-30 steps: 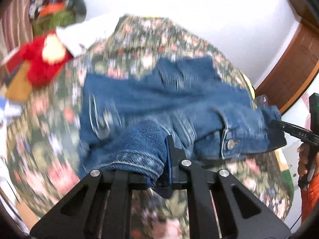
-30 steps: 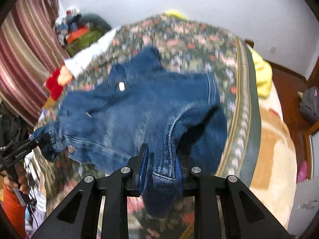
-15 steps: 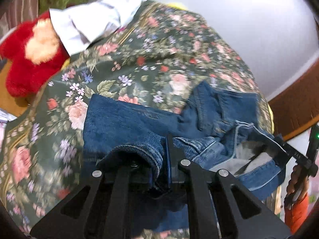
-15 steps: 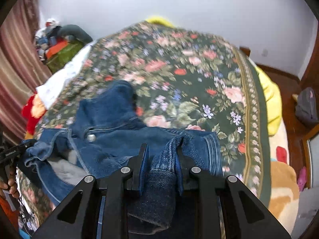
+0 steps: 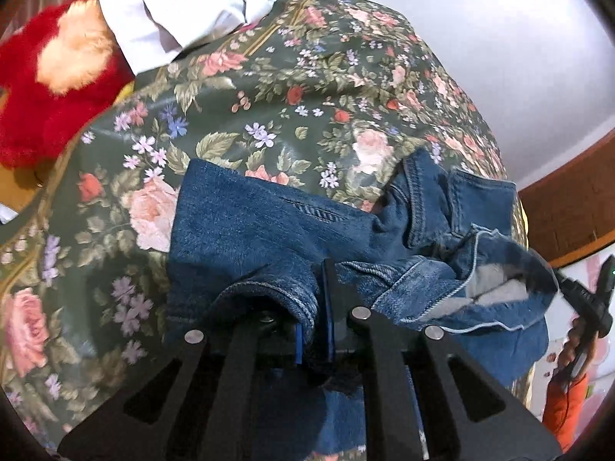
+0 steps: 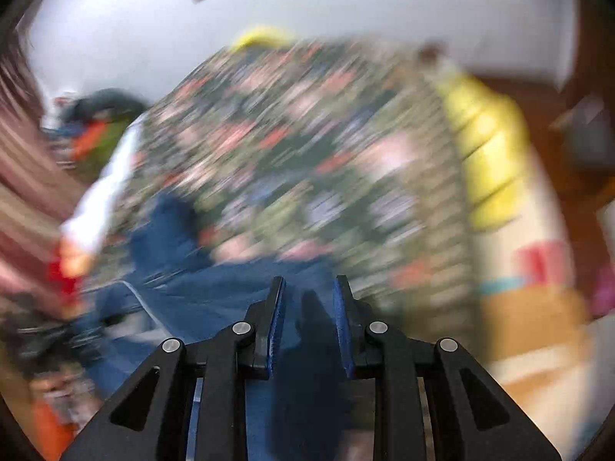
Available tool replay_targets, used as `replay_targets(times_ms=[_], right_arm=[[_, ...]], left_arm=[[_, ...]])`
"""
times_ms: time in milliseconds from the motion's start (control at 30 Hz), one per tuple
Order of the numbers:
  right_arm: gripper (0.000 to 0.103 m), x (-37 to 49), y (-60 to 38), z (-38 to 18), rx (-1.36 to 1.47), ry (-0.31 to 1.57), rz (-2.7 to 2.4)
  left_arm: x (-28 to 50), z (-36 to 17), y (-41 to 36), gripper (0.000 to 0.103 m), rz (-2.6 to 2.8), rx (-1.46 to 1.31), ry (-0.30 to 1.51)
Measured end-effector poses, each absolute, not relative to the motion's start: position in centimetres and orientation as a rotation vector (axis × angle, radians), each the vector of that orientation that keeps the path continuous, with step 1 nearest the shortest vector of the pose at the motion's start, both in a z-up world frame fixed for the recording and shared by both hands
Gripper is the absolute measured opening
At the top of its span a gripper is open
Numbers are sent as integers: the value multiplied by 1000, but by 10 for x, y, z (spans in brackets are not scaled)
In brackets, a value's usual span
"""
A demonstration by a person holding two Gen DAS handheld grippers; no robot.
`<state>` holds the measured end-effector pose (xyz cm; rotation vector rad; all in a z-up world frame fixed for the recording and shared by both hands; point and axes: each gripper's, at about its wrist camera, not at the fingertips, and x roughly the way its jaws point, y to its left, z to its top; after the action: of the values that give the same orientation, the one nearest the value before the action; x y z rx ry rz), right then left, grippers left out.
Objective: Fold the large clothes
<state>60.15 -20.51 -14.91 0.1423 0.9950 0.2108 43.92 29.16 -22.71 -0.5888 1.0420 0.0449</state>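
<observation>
A blue denim jacket [image 5: 269,226] lies on the floral bedspread [image 5: 307,88]. My left gripper [image 5: 313,299] is shut on a fold of the jacket's edge, low over the bed. In the left wrist view the right gripper [image 5: 588,307] shows at the far right beside the jacket's hem. The right wrist view is heavily blurred; my right gripper [image 6: 307,296] has its jaws apart with nothing between them, just above the jacket [image 6: 215,288].
A red plush toy [image 5: 50,77] and a white garment [image 5: 180,11] lie at the bed's far left. A yellow pillow [image 6: 488,153] lies at the bed's right edge, with floor beyond. A white wall stands behind the bed.
My right gripper has opened and let go of the denim, and is moving fast. My left gripper has brought its held fold further down onto the bed.
</observation>
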Motion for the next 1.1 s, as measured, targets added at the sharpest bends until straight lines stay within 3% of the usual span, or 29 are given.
replay_targets(times_ms=[100, 233, 300, 367, 400, 433, 633, 900, 1100], right_arm=[[21, 586, -223, -127, 167, 992, 265], [21, 550, -206, -110, 3, 971, 302], [21, 533, -188, -110, -66, 966, 341], [21, 517, -172, -114, -105, 973, 390], [21, 511, -166, -116, -116, 975, 408], [21, 502, -153, -120, -134, 981, 441], [21, 477, -95, -148, -246, 1020, 555], [21, 484, -52, -188, -299, 1107, 582], [21, 511, -29, -196, -355, 1103, 595]], left_arm=[[429, -204, 291, 13, 13, -623, 1029], [414, -164, 285, 28, 13, -571, 997], [406, -149, 279, 29, 8, -537, 992], [396, -135, 274, 47, 89, -458, 965], [391, -128, 272, 65, 123, -423, 936], [385, -121, 272, 74, 142, -398, 896], [358, -111, 257, 77, 107, -300, 859], [367, -197, 197, 78, 32, -64, 1089], [410, -218, 192, 82, 92, 12, 1094]])
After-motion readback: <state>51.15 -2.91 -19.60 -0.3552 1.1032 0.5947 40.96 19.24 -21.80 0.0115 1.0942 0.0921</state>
